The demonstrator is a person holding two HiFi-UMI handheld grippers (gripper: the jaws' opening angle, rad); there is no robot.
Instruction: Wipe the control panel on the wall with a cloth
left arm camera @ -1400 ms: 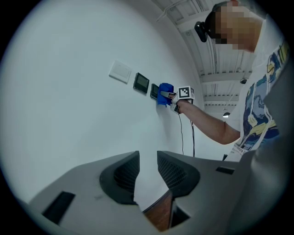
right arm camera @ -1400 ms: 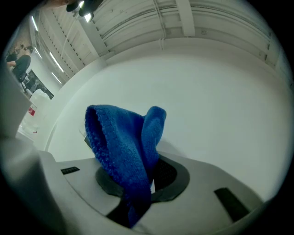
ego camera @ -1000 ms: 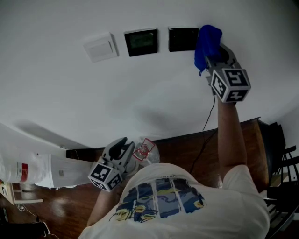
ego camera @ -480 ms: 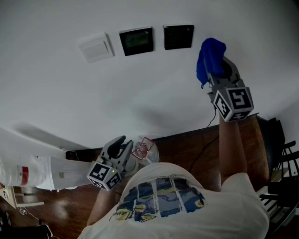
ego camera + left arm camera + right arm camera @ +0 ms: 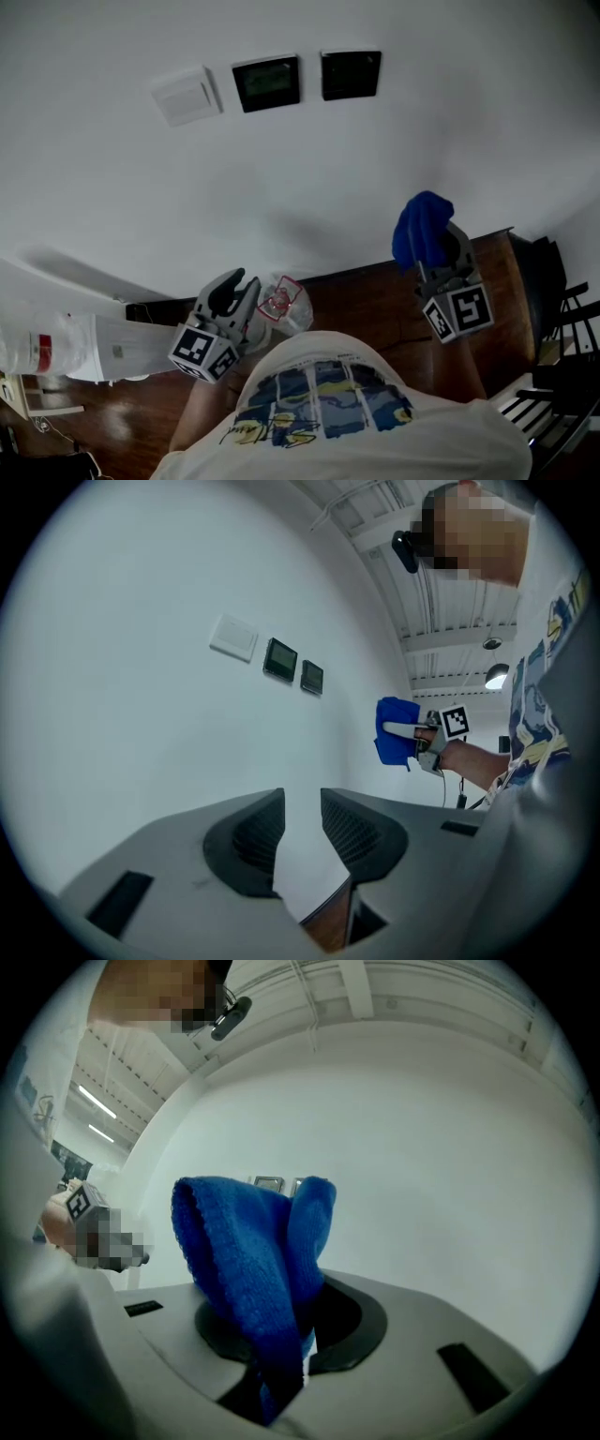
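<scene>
Two dark control panels (image 5: 267, 82) (image 5: 351, 74) and a white switch plate (image 5: 187, 95) are fixed high on the white wall (image 5: 309, 169). My right gripper (image 5: 433, 251) is shut on a blue cloth (image 5: 420, 231), held low and well below the panels, away from the wall. In the right gripper view the blue cloth (image 5: 258, 1269) bulges up from the jaws and hides most of the panels. My left gripper (image 5: 234, 289) hangs low at the left with a narrow gap between its jaws and nothing in them. The left gripper view shows the panels (image 5: 280, 658) (image 5: 312, 677) and the cloth (image 5: 395, 729).
A brown wooden floor (image 5: 366, 300) runs along the foot of the wall. A crumpled clear plastic wrapper (image 5: 284, 302) lies near the left gripper. A white roll or bag (image 5: 56, 345) lies at the far left. Dark chair frames (image 5: 561, 328) stand at the right edge.
My right gripper has dropped with the blue cloth from beside the right panel to well below both panels. The left gripper has barely moved.
</scene>
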